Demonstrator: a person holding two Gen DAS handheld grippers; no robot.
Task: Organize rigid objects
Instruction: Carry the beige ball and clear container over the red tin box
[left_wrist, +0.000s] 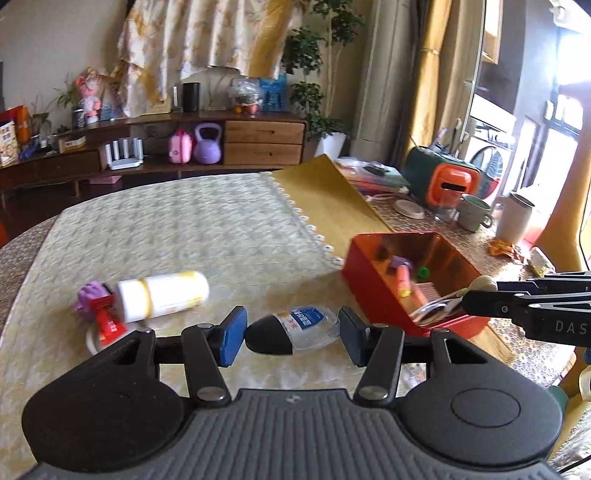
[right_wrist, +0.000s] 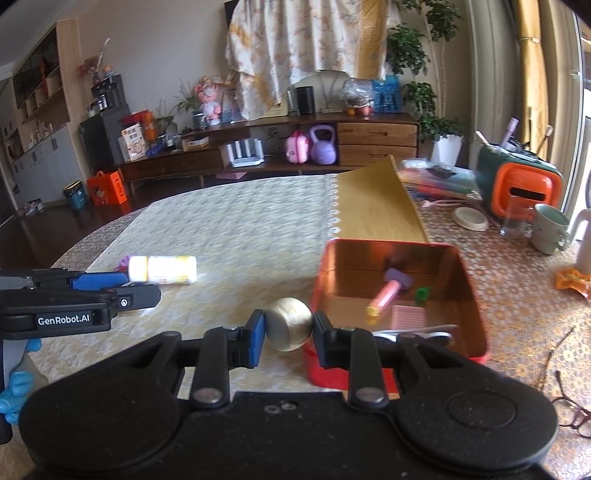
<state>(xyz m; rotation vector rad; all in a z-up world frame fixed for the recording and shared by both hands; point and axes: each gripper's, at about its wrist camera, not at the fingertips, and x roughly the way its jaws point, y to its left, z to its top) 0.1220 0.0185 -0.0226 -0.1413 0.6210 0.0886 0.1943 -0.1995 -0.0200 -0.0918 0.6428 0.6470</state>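
Room: living room with a long wooden sideboard and a draped curtain behind; daylight from the window side.
Worktop: pale patterned cloth across the near half, with a folded-back corner showing its tan underside.
Target bin: red tin box, open-topped, on the worktop to your right. It already holds a pink tube, a small green piece, a pink ribbed pad and what looks like metal cutlery.
Your right tool: closed on a pale gold ball, pads pressing on both sides. The ball sits just short of the box's near-left corner, seemingly above rim level.
Your left tool: jaws part-open around a small clear bottle with a dark cap and blue label. Both pads appear to touch it, so count it as held.
Still loose: white and yellow bottle lying on its side, with a red and purple toy beside it.
Step in hand: carrying both items towards the box, by my reading.
Next move: bring the ball past the rim before you release it. Keep the two tools apart over the opening, and drop the items one at a time.
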